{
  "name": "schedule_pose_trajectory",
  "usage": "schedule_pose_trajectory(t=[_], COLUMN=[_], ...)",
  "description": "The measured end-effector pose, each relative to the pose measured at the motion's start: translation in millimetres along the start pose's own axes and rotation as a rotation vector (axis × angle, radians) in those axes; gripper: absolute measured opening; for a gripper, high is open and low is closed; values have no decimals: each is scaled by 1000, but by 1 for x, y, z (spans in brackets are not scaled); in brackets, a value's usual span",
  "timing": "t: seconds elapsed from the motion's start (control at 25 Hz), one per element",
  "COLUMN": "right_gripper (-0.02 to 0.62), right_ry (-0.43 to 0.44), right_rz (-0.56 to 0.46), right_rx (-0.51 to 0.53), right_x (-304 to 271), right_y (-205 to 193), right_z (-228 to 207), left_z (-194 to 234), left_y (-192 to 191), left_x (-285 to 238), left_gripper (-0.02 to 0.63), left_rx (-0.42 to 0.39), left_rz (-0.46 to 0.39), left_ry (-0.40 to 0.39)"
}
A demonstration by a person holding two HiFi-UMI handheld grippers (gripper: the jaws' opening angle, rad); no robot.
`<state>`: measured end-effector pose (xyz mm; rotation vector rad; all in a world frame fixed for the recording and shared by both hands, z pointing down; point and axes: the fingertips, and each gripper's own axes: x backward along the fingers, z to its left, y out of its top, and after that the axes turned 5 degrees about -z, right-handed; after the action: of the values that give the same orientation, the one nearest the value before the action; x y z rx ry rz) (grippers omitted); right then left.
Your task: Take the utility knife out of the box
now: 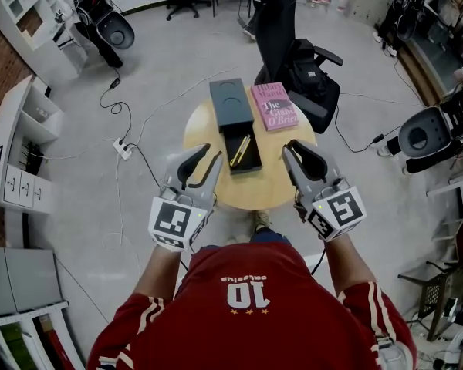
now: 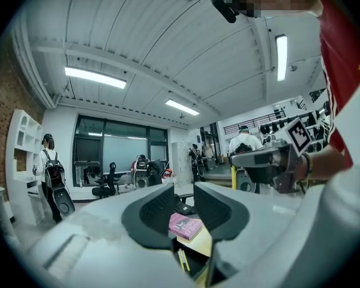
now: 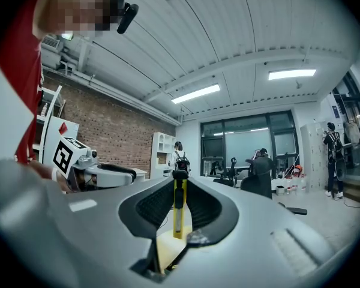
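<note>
— What is counted on the table (image 1: 255, 191)?

— One dark box, split into a lid (image 1: 231, 102) and an open tray (image 1: 245, 169) set just below it. One pink book (image 1: 274, 106) is laid beside the lid. One thin yellow piece (image 1: 241, 151) is seen in the tray; what it is cannot be told. Two grippers are held near the table's edge, each with one marker cube (image 1: 176, 222).

— How are the fingers set?

— On the left gripper (image 2: 183, 191) the fingers (image 2: 159, 209) are parted and nothing is held; only book and tray are seen past the gap. On the right gripper (image 1: 293, 145) the fingers (image 3: 155, 204) are clamped on one yellow knife (image 3: 179, 218). It is held upright with its black cap on top, above the table and outside the box.

— Is any writing made out?

— "The" and "O'Brien" are read on the book. "10" is read on the red shirt (image 1: 241, 295); the small word by it is not legible.
</note>
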<state>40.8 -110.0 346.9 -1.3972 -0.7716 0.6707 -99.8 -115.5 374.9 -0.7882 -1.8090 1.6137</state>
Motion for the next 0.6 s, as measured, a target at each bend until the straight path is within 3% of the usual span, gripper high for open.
schedule_pose_trajectory(t=[0.24,0.4,0.6], right_gripper=[67,66,66], right_ry=[7,21,48], right_rz=[-1,7,24], right_rx=[-6,-8,-13], right_x=[-4,-13,-25], right_y=[0,-5,-12], right_z=[-14,-28,-49], left_z=[-1,5,3], left_y=[-16,-36,-66], left_x=[-19,-36,-60], left_gripper=[137,141,141], left_rx=[1,-42,-6], left_rz=[55,111,189], left_ry=[-7,12,4])
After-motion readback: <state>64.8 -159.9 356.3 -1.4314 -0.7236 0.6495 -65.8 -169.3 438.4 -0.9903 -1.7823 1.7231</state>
